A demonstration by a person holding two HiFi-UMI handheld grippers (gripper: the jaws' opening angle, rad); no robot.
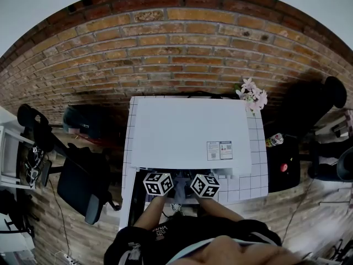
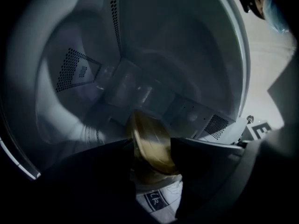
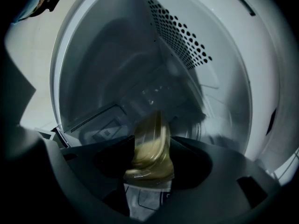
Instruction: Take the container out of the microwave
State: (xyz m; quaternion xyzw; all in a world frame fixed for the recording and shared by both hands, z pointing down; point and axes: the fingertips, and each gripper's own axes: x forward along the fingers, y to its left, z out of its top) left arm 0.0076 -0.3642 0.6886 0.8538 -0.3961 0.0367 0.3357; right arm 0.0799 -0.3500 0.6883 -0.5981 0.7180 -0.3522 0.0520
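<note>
Container [image 2: 148, 148] (seemingly yellowish) sits clamped by left gripper [image 2: 151, 141] and right gripper [image 3: 152, 141].

The microwave [image 1: 187, 131] has a smooth white casing, matt on top; its cavity walls look like glossy painted metal with perforated patches. The container [image 2: 152, 146] is clear, glossy plastic, yellowish inside. The brick wall [image 1: 182, 43] is rough, matt; the table [image 1: 256, 164] smooth, white, grid-lined.

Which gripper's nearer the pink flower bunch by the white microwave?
Right. The pink flower bunch stands far right; right gripper is on that side, left gripper beside it, farther away.
</note>
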